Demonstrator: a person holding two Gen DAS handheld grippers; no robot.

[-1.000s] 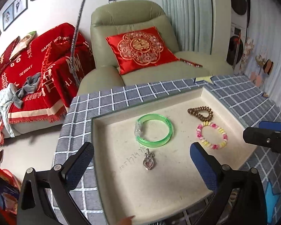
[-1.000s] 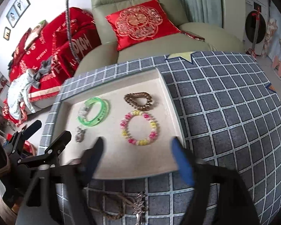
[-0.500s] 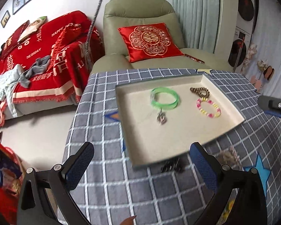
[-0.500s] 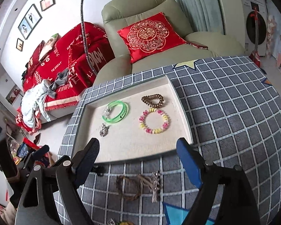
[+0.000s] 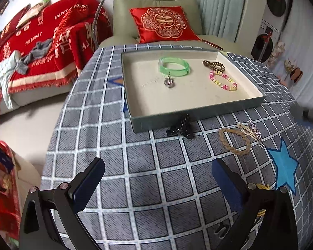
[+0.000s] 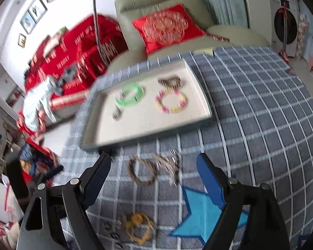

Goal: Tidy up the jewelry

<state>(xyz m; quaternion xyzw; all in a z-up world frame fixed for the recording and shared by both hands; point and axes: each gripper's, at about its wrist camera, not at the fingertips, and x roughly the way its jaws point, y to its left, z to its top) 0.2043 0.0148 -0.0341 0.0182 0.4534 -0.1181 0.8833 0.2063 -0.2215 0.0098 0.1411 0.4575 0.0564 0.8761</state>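
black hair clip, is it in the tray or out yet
Out. The black hair clip lies on the checked tablecloth, against the tray's near outer wall, not on its cream floor.

Tray (image 5: 198,112): shallow, rectangular, grey-green walls, cream lining; sits flat on the checked cloth.
In tray: translucent green bangle (image 5: 174,66), lying flat; silver heart pendant (image 5: 169,82) just in front of it; brown spiral hair tie (image 5: 213,65) toward the far right; pink-and-yellow beaded bracelet (image 5: 222,81) just beside the hair tie.
On cloth: black claw clip (image 5: 180,127) touching the tray's near wall; braided tan bracelet (image 5: 234,141); silver sparkly piece (image 5: 254,130) at its right; yellow ring-shaped piece (image 6: 138,227), blurred.
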